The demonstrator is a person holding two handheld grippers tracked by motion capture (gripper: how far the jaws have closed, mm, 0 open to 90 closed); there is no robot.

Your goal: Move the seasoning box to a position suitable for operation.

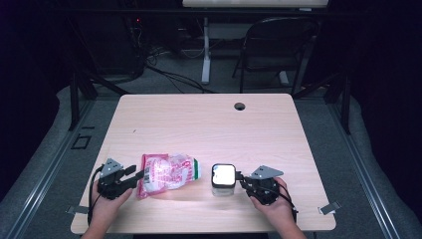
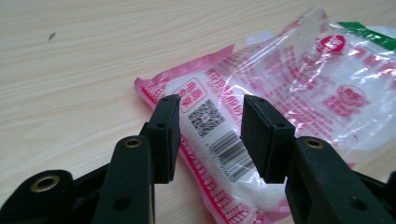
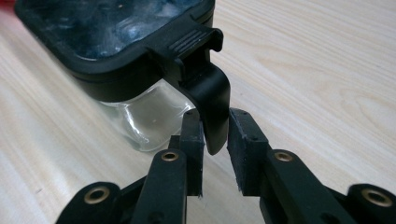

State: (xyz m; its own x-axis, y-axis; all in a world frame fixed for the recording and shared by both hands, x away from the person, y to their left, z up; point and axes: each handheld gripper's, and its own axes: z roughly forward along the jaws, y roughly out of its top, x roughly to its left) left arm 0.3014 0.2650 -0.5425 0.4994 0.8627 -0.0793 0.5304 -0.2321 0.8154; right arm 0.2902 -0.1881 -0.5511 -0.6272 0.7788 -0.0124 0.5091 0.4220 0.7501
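A clear plastic bag [image 1: 168, 173] with pink print and white contents lies on the wooden table [image 1: 209, 124], front left. My left gripper [image 1: 134, 175] sits at the bag's left end. In the left gripper view the bag [image 2: 299, 79] shows a barcode, and the left gripper [image 2: 211, 103] stands open over that corner, pads clear of the film. A small clear container [image 1: 223, 180] with a black-rimmed lid stands front centre. My right gripper [image 1: 240, 178] meets its right side. In the right gripper view the gripper [image 3: 215, 122] is shut on the lid's black latch tab [image 3: 212, 100].
A round cable hole [image 1: 240, 106] sits near the table's far edge. Beyond the table stand a folding chair [image 1: 276, 47] and a desk leg [image 1: 205, 50]. Metal clips [image 1: 329, 208] are fixed at the table's front corners.
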